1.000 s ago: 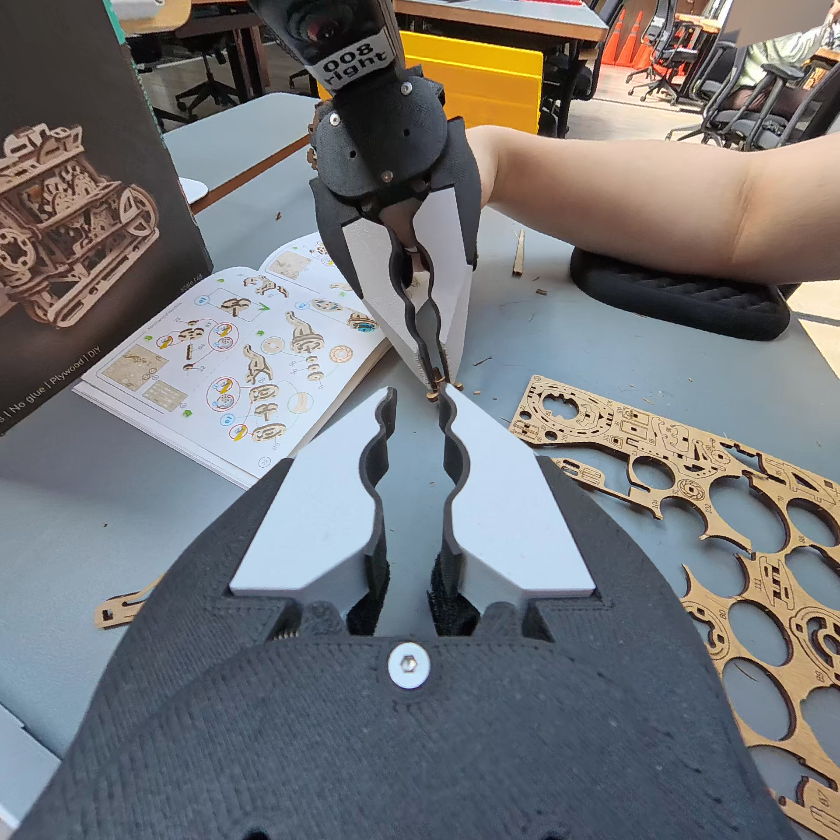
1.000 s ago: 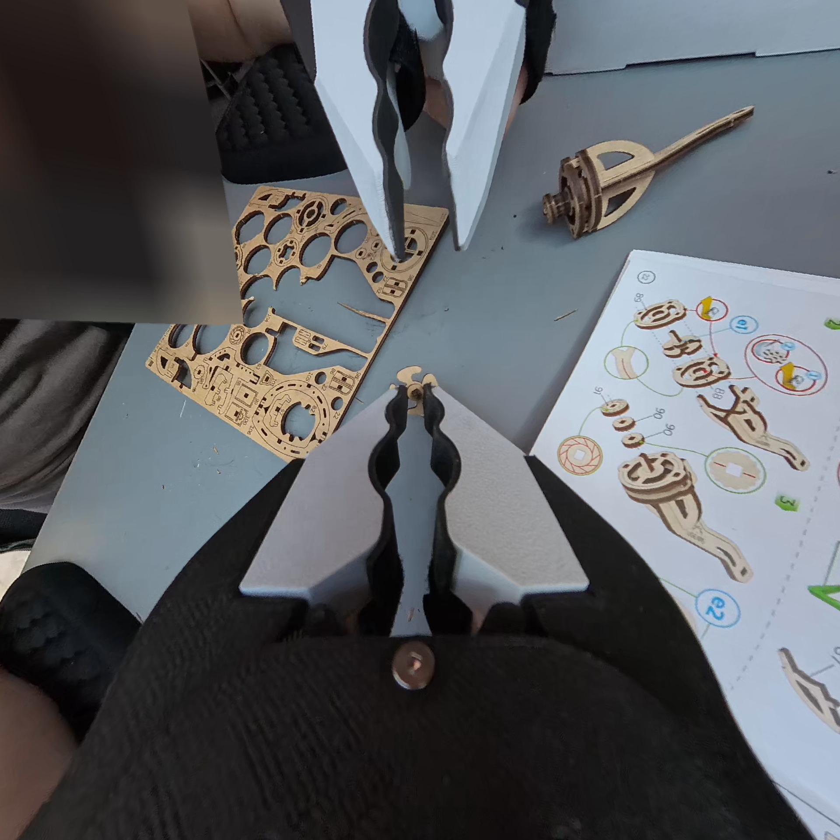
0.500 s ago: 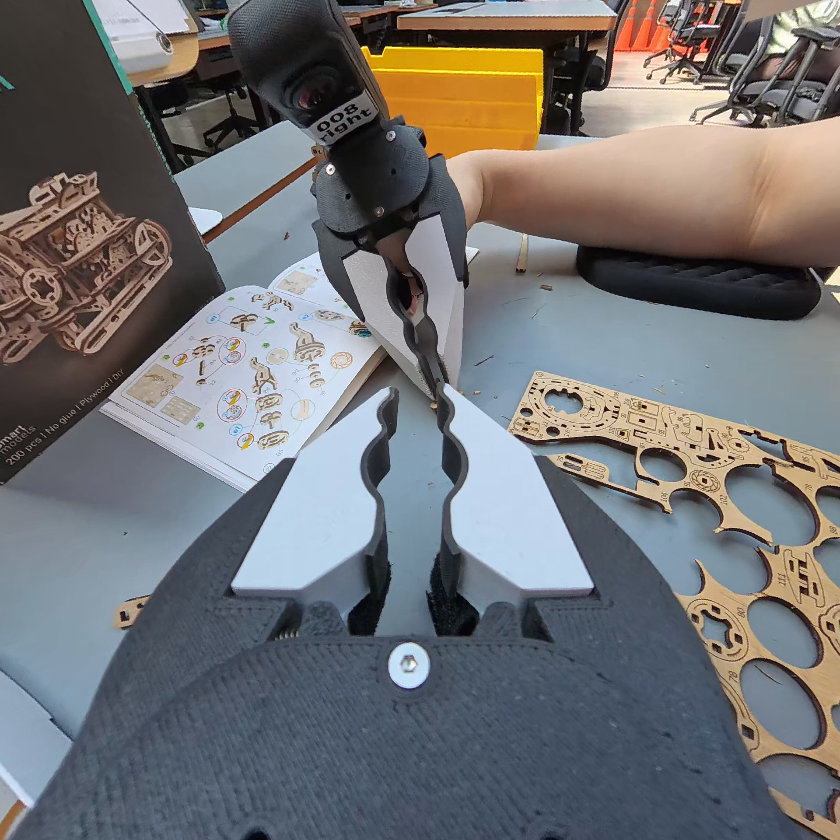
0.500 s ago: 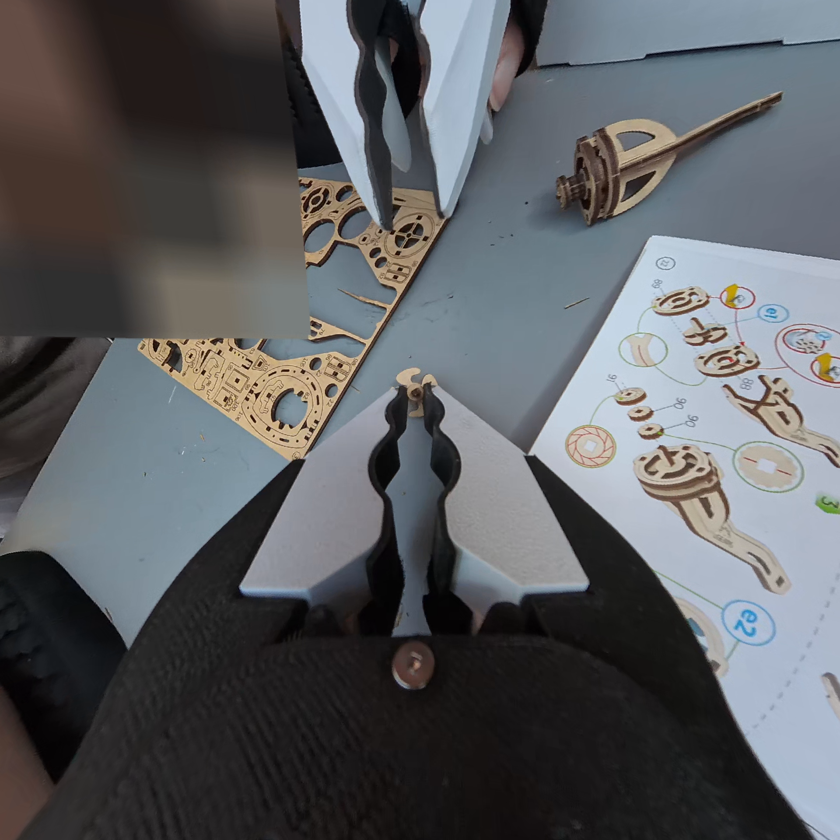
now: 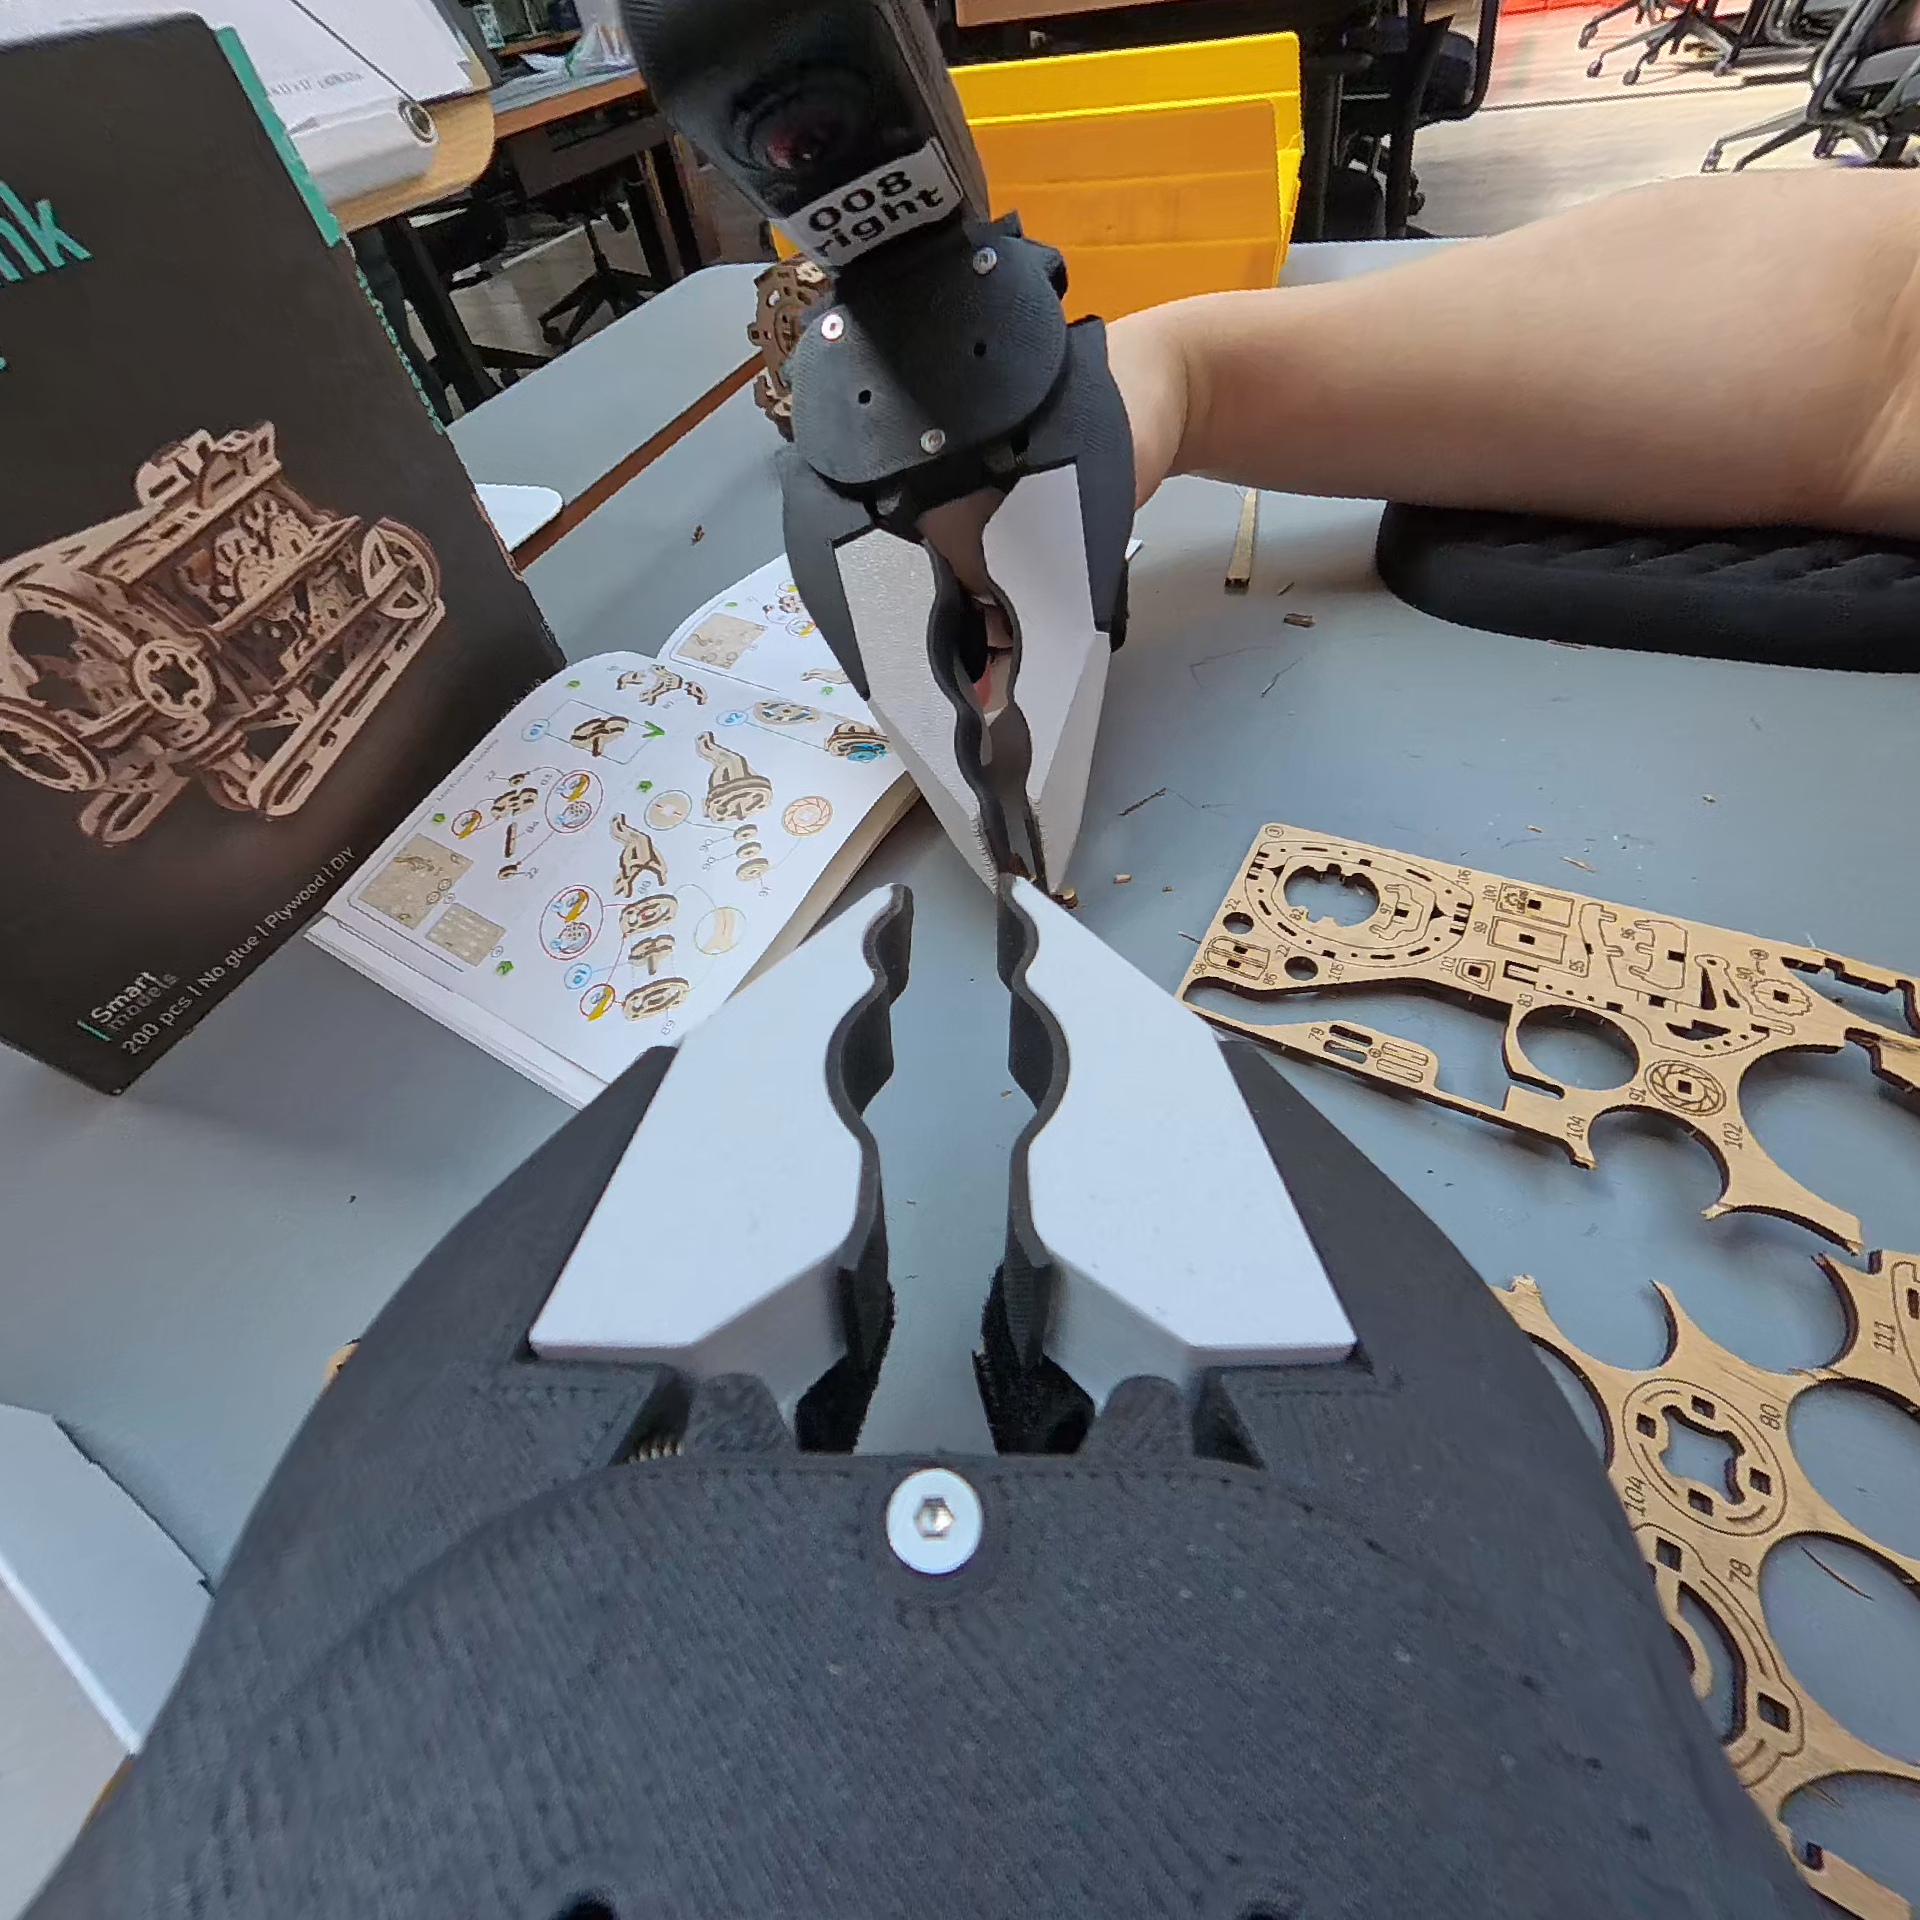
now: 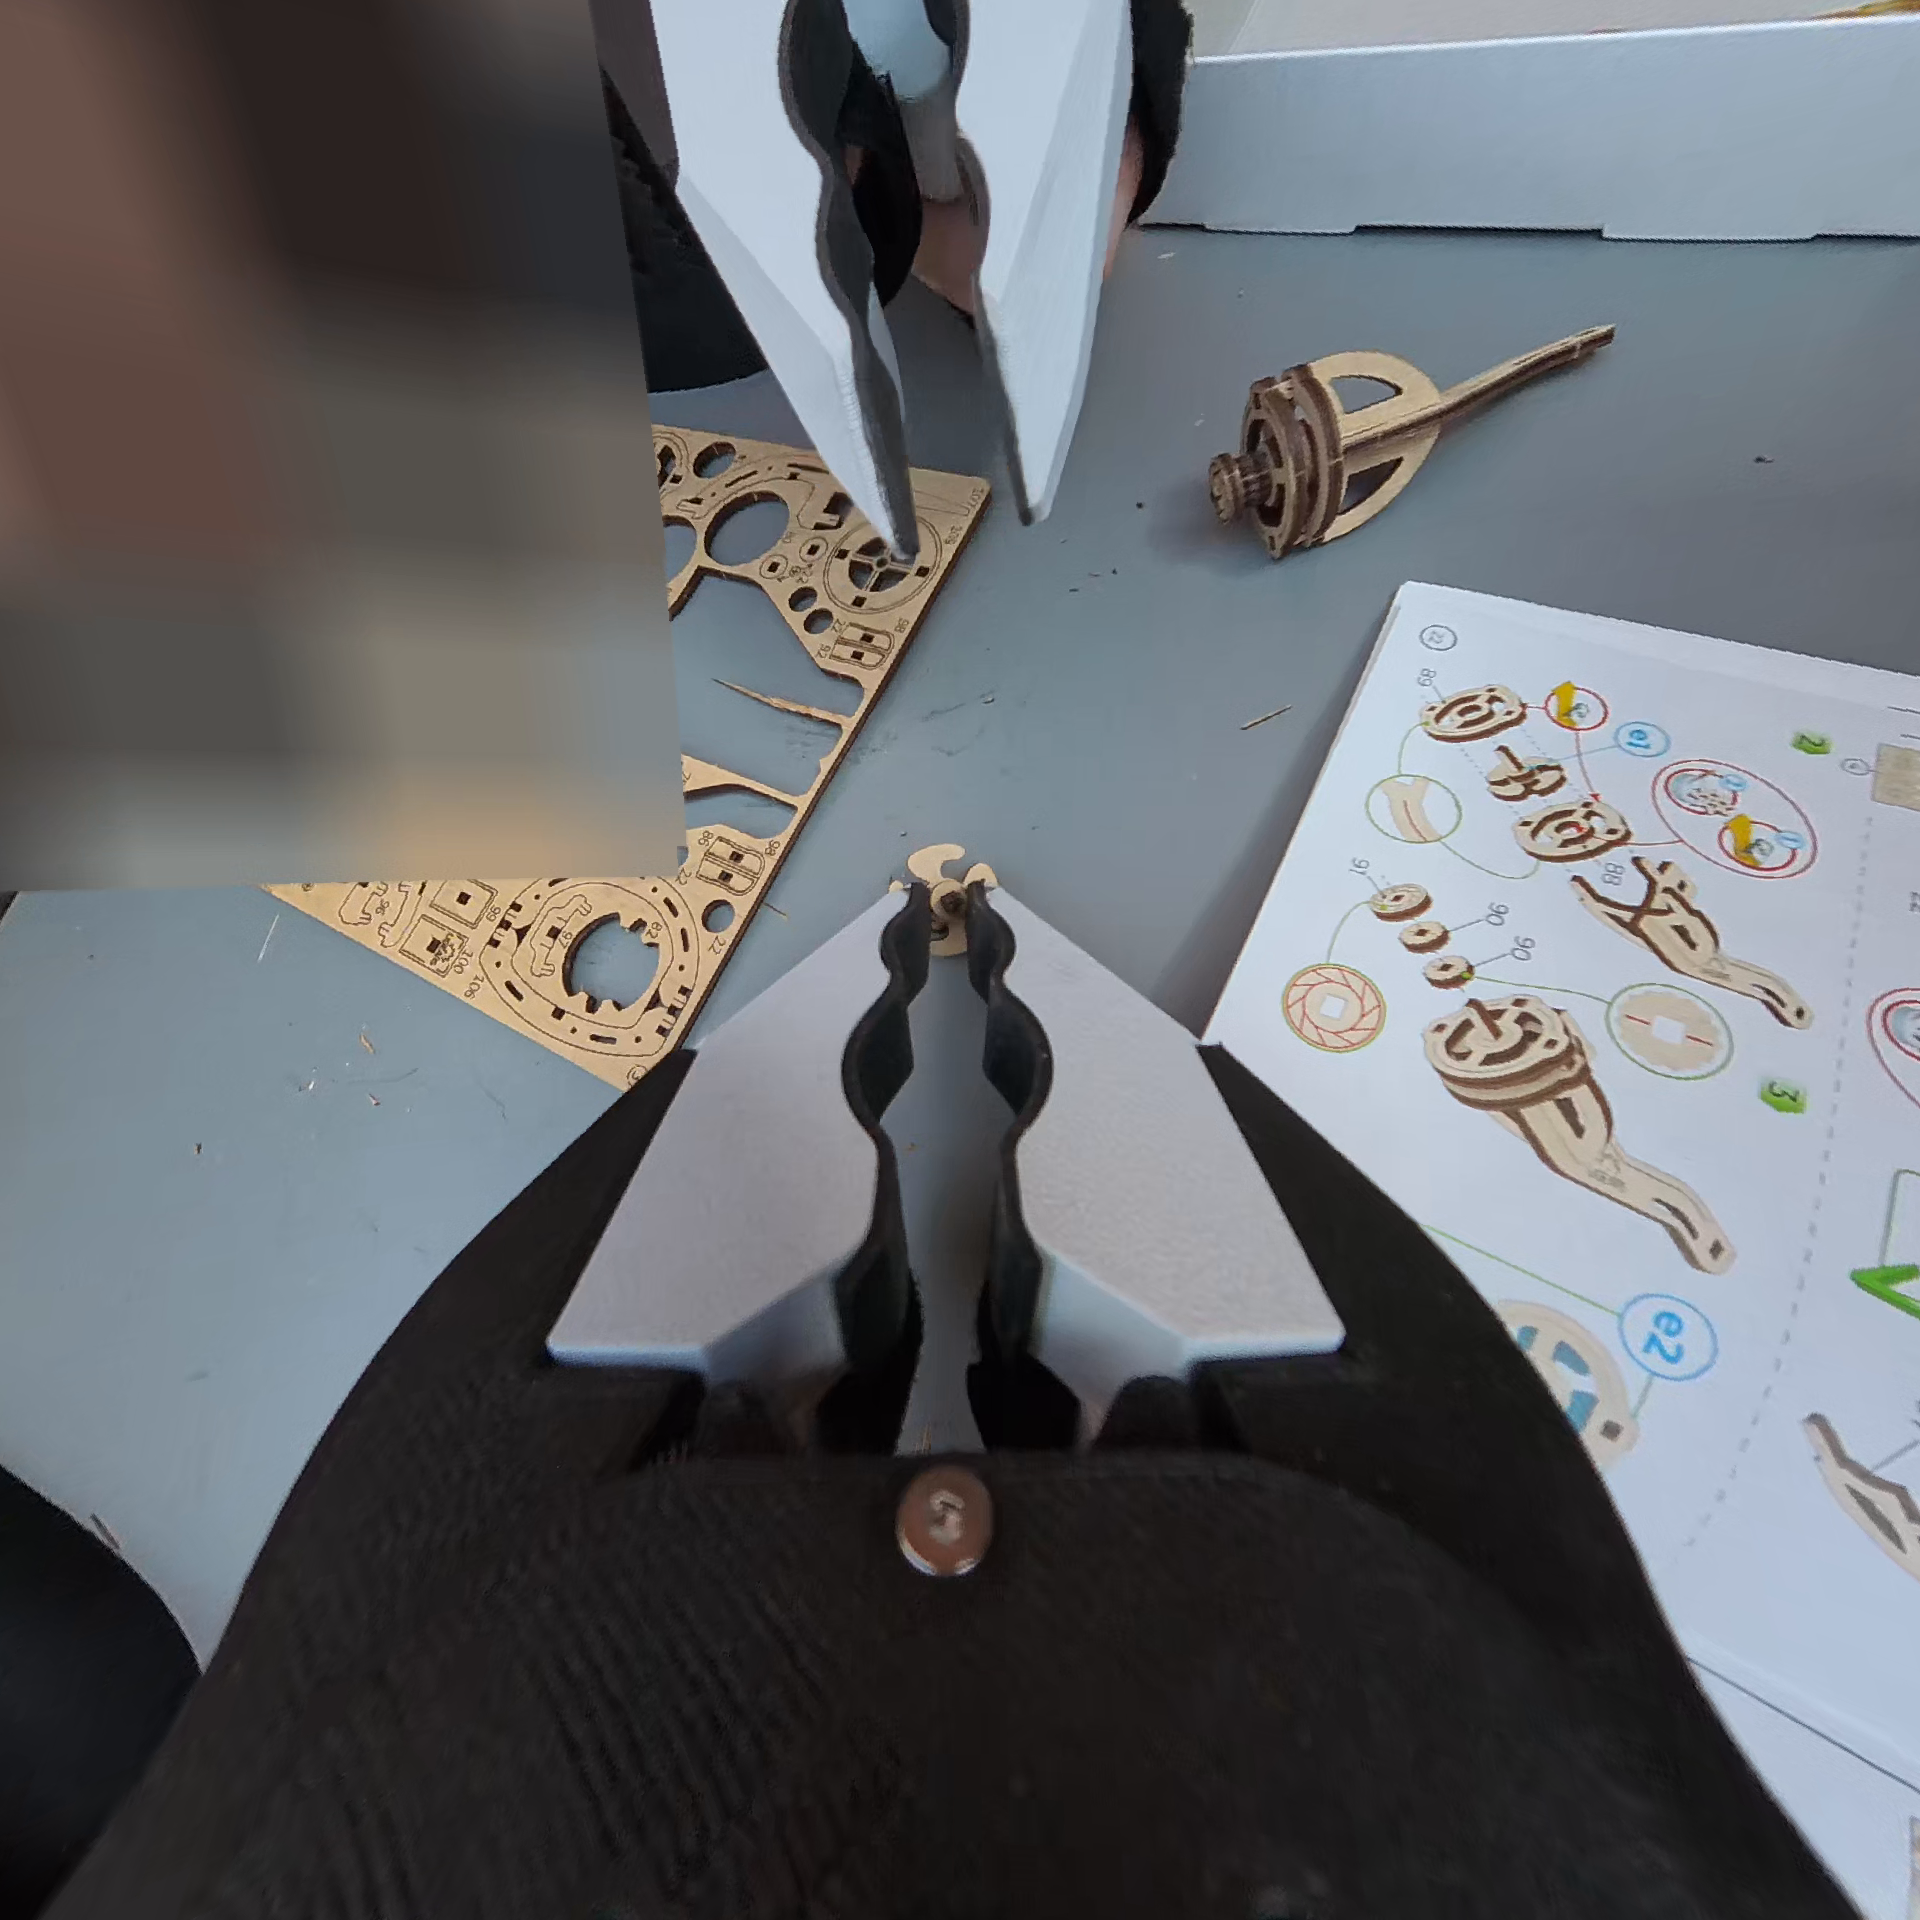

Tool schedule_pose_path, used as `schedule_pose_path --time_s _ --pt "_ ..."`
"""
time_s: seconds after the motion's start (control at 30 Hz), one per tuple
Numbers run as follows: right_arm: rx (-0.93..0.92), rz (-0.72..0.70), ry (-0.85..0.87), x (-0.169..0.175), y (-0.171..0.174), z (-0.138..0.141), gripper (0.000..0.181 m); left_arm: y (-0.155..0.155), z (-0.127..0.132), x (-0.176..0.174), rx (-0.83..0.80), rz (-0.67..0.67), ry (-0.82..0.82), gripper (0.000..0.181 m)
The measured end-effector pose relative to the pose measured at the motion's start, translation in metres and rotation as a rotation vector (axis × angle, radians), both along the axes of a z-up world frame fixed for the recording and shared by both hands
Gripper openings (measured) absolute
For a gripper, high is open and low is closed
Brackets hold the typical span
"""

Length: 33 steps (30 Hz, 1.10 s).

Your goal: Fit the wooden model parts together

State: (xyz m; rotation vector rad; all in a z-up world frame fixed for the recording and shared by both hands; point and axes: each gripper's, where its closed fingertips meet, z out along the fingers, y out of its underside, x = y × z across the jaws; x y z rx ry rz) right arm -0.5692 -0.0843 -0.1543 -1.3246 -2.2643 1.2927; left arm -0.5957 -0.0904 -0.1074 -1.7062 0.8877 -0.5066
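Note:
My right gripper (image 6: 943,902) is shut on a small round wooden part (image 6: 940,881) with curved notches, held just above the grey table (image 6: 1039,707). In the left wrist view the right gripper (image 5: 1013,868) points down at the table, right in front of my left gripper (image 5: 951,899), which is open and empty. The left gripper also shows in the right wrist view (image 6: 961,520), its tips over the corner of a punched plywood sheet (image 6: 769,582). A built wooden sub-assembly with a long stem (image 6: 1351,436) lies on the table beyond.
An open instruction booklet (image 6: 1610,987) lies to the right; it also shows in the left wrist view (image 5: 623,831). A dark model box (image 5: 187,540) stands at the left. The plywood sheet (image 5: 1558,1018) lies at the right. A person's forearm (image 5: 1507,353) rests on a black pad (image 5: 1662,592). Spacing between my two grippers at the tips: around 6 cm.
Both grippers have shifted slightly, and the left gripper's tips now sit over the sheet's corner. The right gripper still holds the small part, and the left stays open.

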Motion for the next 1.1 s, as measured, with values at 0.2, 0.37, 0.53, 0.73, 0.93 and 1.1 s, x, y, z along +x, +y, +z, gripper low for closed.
schedule_pose_path --time_s 0.2,0.37,0.53,0.73,0.93,1.1 --pt "0.108 -0.041 0.100 0.0031 0.0010 0.0016 0.006 0.0042 0.0055 -0.0067 -0.026 0.025 -0.068 0.015" --pt "0.146 -0.022 0.134 0.0019 -0.0009 0.0038 0.006 0.0047 0.0056 -0.0075 -0.031 0.027 -0.074 0.015" --pt "0.162 0.007 0.107 0.0026 -0.0028 -0.0020 0.006 0.0042 0.0053 -0.0068 -0.028 0.024 -0.069 0.014" --pt "0.169 0.014 0.101 0.0025 -0.0037 -0.0023 0.006 0.0045 0.0057 -0.0075 -0.031 0.025 -0.075 0.014" --pt "0.165 0.008 0.100 0.0014 -0.0026 -0.0013 0.006 0.0045 0.0059 -0.0076 -0.032 0.025 -0.077 0.014" --pt "0.167 0.005 0.095 0.0014 -0.0018 -0.0023 0.006 0.0043 0.0055 -0.0070 -0.030 0.023 -0.071 0.014"
